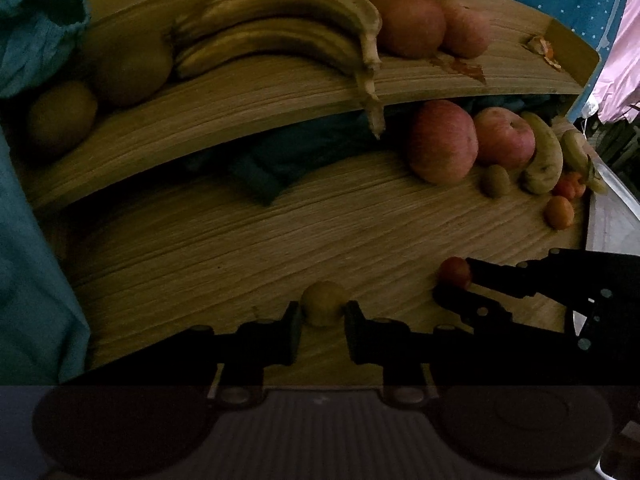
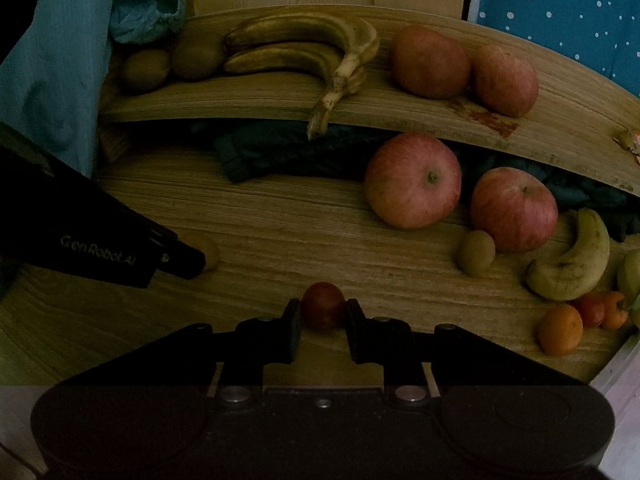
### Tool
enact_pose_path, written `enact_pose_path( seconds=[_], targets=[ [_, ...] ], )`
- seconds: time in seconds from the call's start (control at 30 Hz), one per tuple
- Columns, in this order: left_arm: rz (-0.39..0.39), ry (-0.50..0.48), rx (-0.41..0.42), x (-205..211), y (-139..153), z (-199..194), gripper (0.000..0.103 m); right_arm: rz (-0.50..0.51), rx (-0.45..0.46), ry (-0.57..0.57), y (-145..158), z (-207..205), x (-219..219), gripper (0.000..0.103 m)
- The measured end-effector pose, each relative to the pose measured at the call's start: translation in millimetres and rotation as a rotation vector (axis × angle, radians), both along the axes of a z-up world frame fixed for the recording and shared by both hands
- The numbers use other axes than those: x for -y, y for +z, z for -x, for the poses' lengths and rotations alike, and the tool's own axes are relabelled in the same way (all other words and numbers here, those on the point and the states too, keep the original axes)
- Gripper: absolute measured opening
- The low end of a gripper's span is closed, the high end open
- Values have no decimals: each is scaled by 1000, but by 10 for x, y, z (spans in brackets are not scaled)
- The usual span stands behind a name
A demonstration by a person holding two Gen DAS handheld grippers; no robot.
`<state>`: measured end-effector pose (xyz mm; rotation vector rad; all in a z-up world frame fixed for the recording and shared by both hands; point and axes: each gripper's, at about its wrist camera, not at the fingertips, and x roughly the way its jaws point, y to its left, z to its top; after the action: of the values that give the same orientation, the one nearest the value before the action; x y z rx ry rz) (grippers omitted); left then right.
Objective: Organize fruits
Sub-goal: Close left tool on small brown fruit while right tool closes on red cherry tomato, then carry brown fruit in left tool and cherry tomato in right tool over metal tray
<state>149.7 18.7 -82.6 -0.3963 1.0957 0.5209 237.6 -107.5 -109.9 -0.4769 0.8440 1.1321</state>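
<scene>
Lettering "Gen Robot AI" marks the left gripper, whose fingers clamp a small kiwi on the tabletop. Right gripper fingers pinch a small red fruit.

The black 2-finger left gripper sits low over the wooden surface, its jaws closed around a small round yellowish-brown fruit. Just to its right, the black 2-finger right gripper is level with it, jaws clamped on a small round red fruit.
</scene>
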Motion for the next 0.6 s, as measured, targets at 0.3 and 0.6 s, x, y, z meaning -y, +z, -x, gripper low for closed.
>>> enact_pose_path(
  seconds=[0.3, 0.6],
  targets=[
    [-6, -17, 9, 47, -15, -5, 23, -10, -7, -9, 25, 21, 27, 24],
    [-12, -45, 12, 86, -28, -46, 24, -15, -12, -43, 57, 19, 132, 24]
  ],
)
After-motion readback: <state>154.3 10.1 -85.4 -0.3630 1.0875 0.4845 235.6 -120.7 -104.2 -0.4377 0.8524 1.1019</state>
